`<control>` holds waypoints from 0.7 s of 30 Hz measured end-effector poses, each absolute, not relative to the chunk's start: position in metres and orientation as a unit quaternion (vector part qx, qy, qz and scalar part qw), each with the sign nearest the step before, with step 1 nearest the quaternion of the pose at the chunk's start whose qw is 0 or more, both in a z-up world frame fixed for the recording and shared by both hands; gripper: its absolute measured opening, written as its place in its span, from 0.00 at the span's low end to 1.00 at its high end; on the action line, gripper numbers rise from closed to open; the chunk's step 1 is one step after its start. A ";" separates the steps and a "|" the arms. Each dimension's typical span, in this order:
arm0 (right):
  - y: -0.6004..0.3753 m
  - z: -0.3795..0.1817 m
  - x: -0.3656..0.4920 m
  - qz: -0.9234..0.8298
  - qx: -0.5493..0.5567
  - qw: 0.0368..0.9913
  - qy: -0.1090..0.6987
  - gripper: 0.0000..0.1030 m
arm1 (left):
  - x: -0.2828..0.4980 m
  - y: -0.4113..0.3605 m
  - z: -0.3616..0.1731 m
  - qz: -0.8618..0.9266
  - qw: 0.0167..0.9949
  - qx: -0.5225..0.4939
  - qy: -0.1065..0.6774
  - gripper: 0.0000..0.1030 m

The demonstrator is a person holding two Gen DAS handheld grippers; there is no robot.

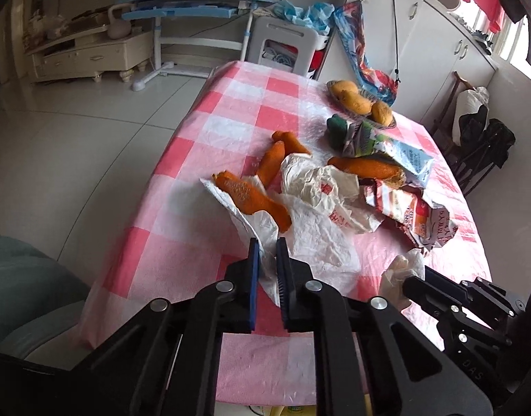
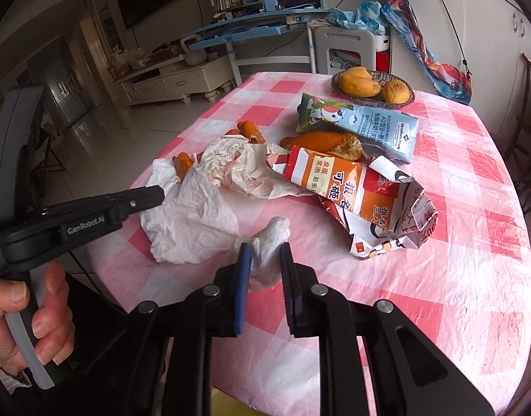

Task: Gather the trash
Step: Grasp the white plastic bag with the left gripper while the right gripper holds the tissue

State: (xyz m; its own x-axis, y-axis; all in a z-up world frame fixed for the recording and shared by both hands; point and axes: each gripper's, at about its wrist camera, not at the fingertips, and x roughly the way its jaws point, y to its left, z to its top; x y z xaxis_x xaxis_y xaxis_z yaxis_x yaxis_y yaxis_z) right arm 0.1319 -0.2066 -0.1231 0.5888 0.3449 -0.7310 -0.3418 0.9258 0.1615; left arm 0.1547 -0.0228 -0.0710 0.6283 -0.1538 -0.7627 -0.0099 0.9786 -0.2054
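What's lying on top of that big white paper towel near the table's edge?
A long orange peel lies on the white paper towel, and a crumpled printed wrapper overlaps its far edge. The left gripper pinches its near edge. Whatever lies beneath the wrapper is hidden.

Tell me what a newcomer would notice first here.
The litter heap mid-table on the pink checked cloth: orange peels, crumpled wrappers, white paper. The left gripper pinches that paper's edge; the right gripper clamps a tissue wad. A mango basket sits behind.
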 end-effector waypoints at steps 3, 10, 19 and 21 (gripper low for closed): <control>-0.210 -0.121 0.132 0.189 0.006 0.892 0.409 0.17 | 0.143 -0.022 -0.057 -0.053 0.909 -0.101 0.401 0.08; -0.214 -0.121 0.124 0.188 0.011 0.894 0.408 0.17 | 0.118 -0.016 -0.032 -0.097 0.924 -0.132 0.346 0.08; -0.232 -0.116 0.109 0.192 0.057 0.895 0.399 0.17 | 0.096 -0.013 -0.023 -0.121 0.923 -0.152 0.332 0.08; -0.235 -0.115 0.106 0.192 0.063 0.896 0.396 0.17 | 0.090 -0.016 -0.022 -0.131 0.922 -0.149 0.332 0.08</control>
State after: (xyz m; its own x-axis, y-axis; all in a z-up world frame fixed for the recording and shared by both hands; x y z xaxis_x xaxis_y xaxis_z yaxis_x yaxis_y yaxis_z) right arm 0.1060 -0.2345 -0.1149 0.6129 0.3939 -0.6849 -0.2950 0.9183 0.2642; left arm 0.0901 -0.0157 -0.0219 0.7447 -0.3411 -0.5736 0.1428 0.9210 -0.3623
